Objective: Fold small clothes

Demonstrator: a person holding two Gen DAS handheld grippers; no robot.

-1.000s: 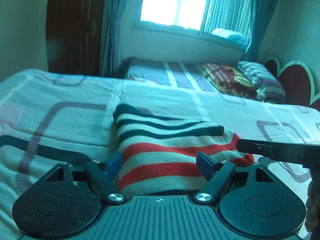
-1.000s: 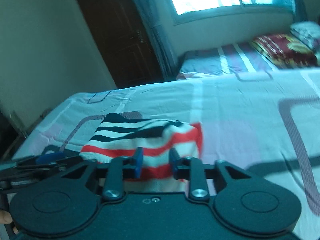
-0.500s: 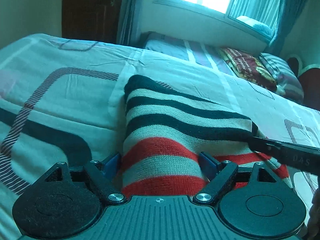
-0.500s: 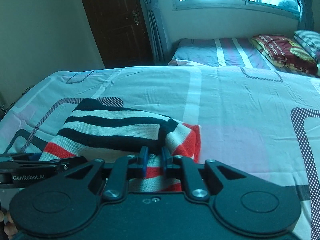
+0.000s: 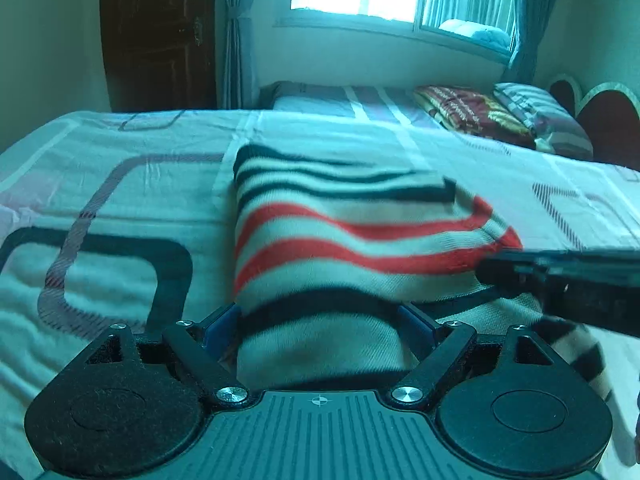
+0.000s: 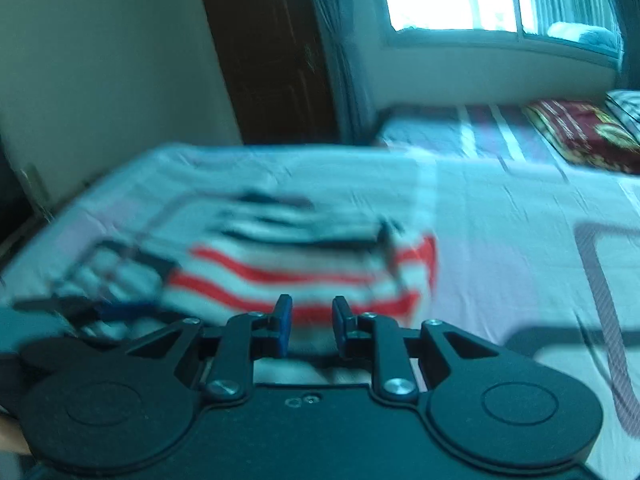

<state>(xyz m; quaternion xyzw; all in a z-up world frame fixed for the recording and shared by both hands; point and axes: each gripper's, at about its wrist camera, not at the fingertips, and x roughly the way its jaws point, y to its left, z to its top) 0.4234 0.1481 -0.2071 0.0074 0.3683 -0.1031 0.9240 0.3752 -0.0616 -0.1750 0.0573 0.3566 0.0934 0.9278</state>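
A small knit garment (image 5: pixel 340 236) with red, black and cream stripes lies partly folded on the bed. It also shows, blurred, in the right wrist view (image 6: pixel 296 264). My left gripper (image 5: pixel 318 320) is open, its blue pads wide apart with the near edge of the garment lying between them. My right gripper (image 6: pixel 308 320) has its pads a small gap apart, with the garment's near edge just in front; it enters the left wrist view (image 5: pixel 560 276) at the garment's right edge.
The bed sheet (image 5: pixel 120 208) is pale with dark rounded-rectangle lines. A second bed with folded blankets (image 5: pixel 472 116) stands behind, under a window. A dark door (image 5: pixel 160 36) is at the back left.
The right gripper's pads have parted a little and it has pulled back. The garment now shows another black stripe at its near edge. The left gripper stays open.
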